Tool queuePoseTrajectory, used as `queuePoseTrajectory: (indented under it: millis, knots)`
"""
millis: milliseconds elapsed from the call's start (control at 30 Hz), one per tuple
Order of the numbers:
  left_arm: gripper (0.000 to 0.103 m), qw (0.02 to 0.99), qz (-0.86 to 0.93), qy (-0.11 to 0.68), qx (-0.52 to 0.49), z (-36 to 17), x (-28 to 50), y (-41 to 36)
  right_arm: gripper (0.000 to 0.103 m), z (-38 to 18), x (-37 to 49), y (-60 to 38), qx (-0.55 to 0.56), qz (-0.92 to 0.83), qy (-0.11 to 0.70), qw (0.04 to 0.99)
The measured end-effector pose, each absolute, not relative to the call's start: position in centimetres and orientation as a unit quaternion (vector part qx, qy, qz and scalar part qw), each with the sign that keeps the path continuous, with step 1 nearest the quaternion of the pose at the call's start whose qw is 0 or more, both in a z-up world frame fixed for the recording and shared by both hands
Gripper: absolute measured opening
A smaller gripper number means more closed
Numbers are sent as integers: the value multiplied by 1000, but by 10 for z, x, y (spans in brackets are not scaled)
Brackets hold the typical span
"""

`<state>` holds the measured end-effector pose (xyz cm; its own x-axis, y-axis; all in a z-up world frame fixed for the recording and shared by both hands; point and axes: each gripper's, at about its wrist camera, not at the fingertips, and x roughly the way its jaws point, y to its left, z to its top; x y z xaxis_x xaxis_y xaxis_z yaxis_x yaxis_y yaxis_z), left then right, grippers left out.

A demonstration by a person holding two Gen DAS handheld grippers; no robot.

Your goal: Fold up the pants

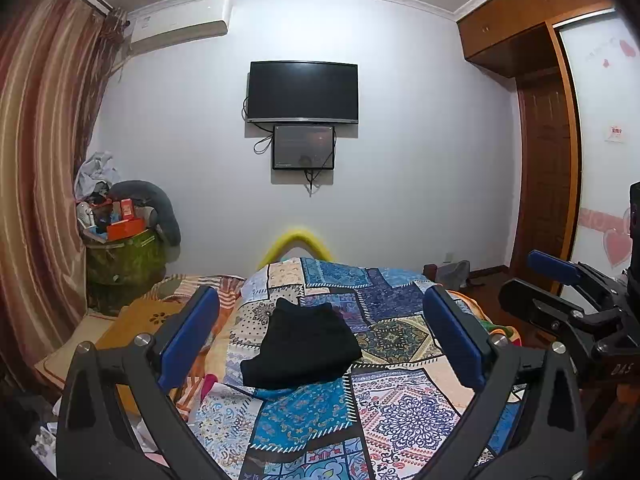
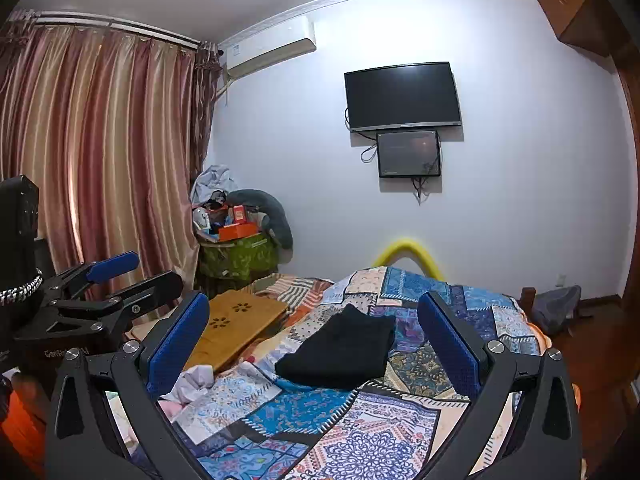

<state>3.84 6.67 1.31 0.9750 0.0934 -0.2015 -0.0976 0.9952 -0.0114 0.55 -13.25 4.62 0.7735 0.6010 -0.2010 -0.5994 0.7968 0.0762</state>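
While folded, 1 pants [image 1: 302, 346] on quilt [image 1: 400, 412] | 2 claws: left claw [image 1: 320, 336], right claw [image 2: 316, 340] wide apart, holding nil

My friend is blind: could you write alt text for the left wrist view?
Folded black pants lie on a patchwork quilt, framed by the open left gripper. The right gripper shows at right; a television hangs beyond.

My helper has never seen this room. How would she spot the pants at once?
Find the bed with the patchwork quilt below the wall TV. The pants lie folded mid-quilt. They are the only plain black thing on that busy blue pattern.
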Motion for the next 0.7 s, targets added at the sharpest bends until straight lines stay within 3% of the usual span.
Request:
queuePoseTrajectory:
  millis: [700]
  knots:
    - [103,995,31,96,-14,12,38,60,103,47,4,-138,12,309,110,945]
